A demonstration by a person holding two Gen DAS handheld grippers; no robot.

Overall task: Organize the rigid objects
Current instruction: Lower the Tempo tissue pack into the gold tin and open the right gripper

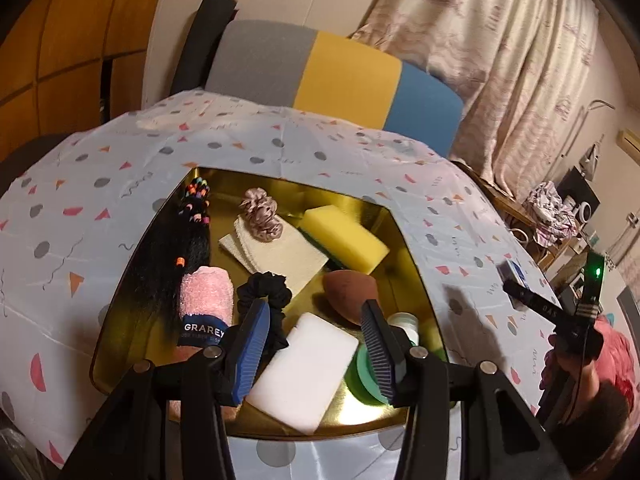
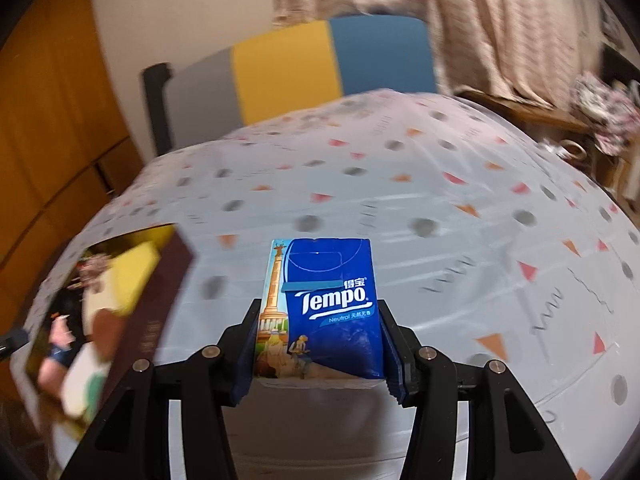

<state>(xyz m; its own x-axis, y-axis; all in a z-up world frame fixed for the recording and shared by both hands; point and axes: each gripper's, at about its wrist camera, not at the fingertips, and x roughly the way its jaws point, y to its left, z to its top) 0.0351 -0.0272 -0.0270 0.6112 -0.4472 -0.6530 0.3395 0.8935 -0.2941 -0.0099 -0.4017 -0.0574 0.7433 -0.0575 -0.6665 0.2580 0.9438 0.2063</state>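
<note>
Your worktop is wearing a pale cloth dotted with grey circles and coloured triangles, with a grey, yellow and blue chair back and a patterned curtain standing behind it. You are hovering your left hand-held gripper, jaws spread and holding nothing, over the gold tray crowded with sponges, scrunchies and a white block. Your right hand-held gripper is clamping the blue Tempo tissue pack above bare cloth, just right of the tray's edge. Open cloth is stretching ahead and rightward.
</note>
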